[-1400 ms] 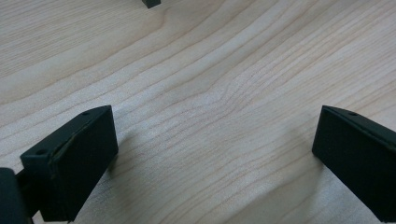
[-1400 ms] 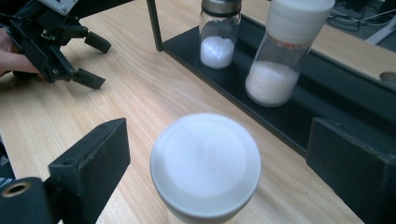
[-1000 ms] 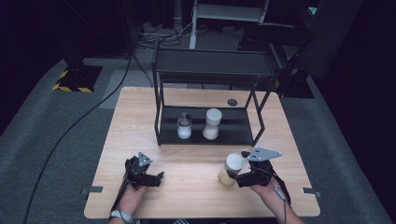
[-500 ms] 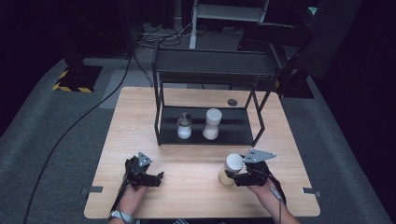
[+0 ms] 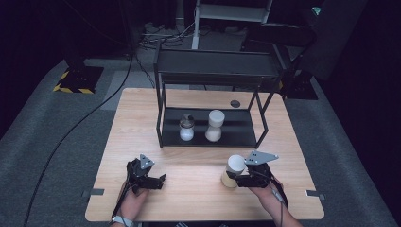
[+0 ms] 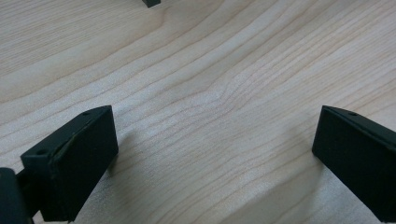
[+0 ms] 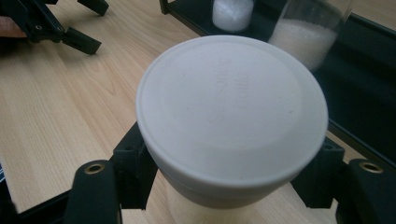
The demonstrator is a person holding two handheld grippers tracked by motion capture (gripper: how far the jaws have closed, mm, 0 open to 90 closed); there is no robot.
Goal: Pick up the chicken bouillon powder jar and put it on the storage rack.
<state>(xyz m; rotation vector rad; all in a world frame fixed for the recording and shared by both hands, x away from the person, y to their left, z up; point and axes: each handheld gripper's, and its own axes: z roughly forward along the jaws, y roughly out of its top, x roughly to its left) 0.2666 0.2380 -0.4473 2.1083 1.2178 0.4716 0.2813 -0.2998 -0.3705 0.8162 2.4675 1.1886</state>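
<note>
1. Since the earlier frame, little had shifted on the worktop (image 5: 142,118): both hands lay where they had been near its front edge, while the right gripper (image 5: 242,178) had just been closing its jaws, with the white-lidded jar (image 5: 233,171) between them.

2. Judged from this, the step in hand was the grasp on that jar. In the right gripper view the two black jaws pressed against the jar's (image 7: 231,121) body from either side, just under the broad white lid (image 7: 231,109). The jar stood upright on the worktop, right of centre and in front of the black two-level rack (image 5: 213,75).

3. The next move probably called for a straight lift that kept the jar upright. If it was bound for the rack's lower shelf (image 5: 236,127), it would have to pass under the top shelf and settle clear of the two containers already there.

4. The left gripper (image 5: 151,182) rested on the worktop well apart from the jar, its jaws spread wide with nothing but bare wood (image 6: 210,93) between them.

5. Containers, largest first:
   - The held jar showed a pale tan, grainy filling through its lower body.
   - The taller waisted jar (image 5: 214,126) on the lower shelf had a white cap and white granules in its lower half.
   - The small glass shaker (image 5: 187,128) just to its left had a dark top and was about half full of white grains, perhaps salt or sugar.

6. A small dark round object (image 5: 235,103) lay on the worktop behind the rack; I could not tell what it was.
</note>
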